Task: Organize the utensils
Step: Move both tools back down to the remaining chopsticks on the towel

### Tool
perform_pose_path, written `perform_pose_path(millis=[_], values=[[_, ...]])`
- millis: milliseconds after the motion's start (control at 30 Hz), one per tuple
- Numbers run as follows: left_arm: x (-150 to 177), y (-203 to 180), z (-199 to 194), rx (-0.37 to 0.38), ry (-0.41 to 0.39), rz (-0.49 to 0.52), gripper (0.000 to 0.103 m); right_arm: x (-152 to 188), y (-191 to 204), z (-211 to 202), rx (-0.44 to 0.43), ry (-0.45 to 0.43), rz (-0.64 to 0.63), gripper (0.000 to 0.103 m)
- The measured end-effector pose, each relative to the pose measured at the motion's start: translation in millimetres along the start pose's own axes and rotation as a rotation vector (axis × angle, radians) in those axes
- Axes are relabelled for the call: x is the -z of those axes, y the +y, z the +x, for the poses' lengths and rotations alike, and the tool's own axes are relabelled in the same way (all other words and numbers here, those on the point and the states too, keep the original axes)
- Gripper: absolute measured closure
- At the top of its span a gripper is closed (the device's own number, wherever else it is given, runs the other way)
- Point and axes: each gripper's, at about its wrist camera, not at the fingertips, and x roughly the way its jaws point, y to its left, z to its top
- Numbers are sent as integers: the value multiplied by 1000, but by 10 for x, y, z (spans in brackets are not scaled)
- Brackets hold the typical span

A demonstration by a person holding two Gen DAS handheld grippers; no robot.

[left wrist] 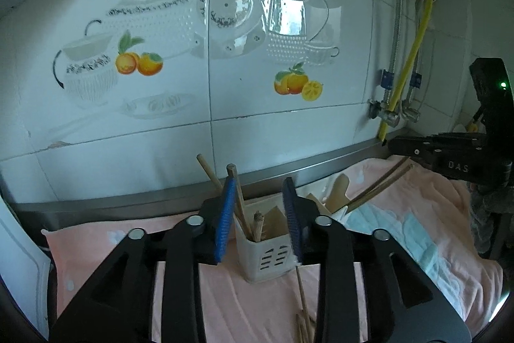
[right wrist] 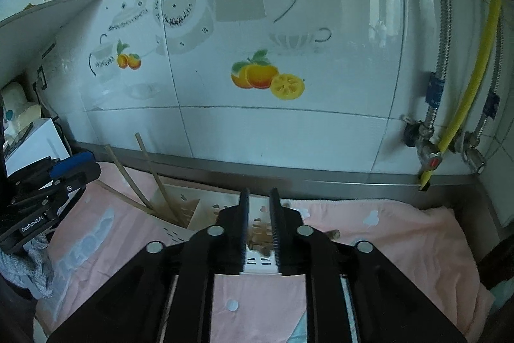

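Note:
A white slotted utensil holder (left wrist: pixel 268 256) stands on the pink towel (left wrist: pixel 231 304) with several wooden chopsticks (left wrist: pixel 239 198) and a wooden spoon (left wrist: pixel 337 192) in it. My left gripper (left wrist: pixel 260 211) is open, its blue pads either side of the holder's top; one chopstick leans against the left pad. Loose chopsticks (left wrist: pixel 303 311) lie on the towel below. My right gripper (right wrist: pixel 260 221) is open with a narrow gap, just before the holder (right wrist: pixel 260 261), nothing between its fingers. Chopsticks (right wrist: pixel 154 176) stick up from the holder's left compartment.
A tiled wall (left wrist: pixel 225 53) with a steel ledge (left wrist: pixel 160 201) runs behind the towel. Pipes and a yellow hose (right wrist: pixel 462 105) with valves stand at the right. The other gripper shows at the right edge (left wrist: pixel 449 153) and at the left (right wrist: pixel 48 182). A white appliance (right wrist: pixel 35 143) stands far left.

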Motion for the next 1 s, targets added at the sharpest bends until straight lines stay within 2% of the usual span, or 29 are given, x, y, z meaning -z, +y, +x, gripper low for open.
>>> perform_pose_path(millis=[33,200,433,633,833,1000], values=[[4,-5,-46,-4,-9,1,61,14,6,-53,0,-10,-2,88],[76,-35,-297,-10,-36,4,55,168,78,-306,-5,-44,-12,82],[395,-51,-633,-21,-41,3,42,736,281,-549,-41,-43,-11,82],[770,-20,-791,-25,-13,-18,41,1301,505,-573,-67,0,-16,82],[1171,88,-865,-26,34,-76,41,1972,808,-506,-92,90,-34,82],[1457,186,-909,-41,72,-111,41,2375,973,-503,-98,128,-33,82]])
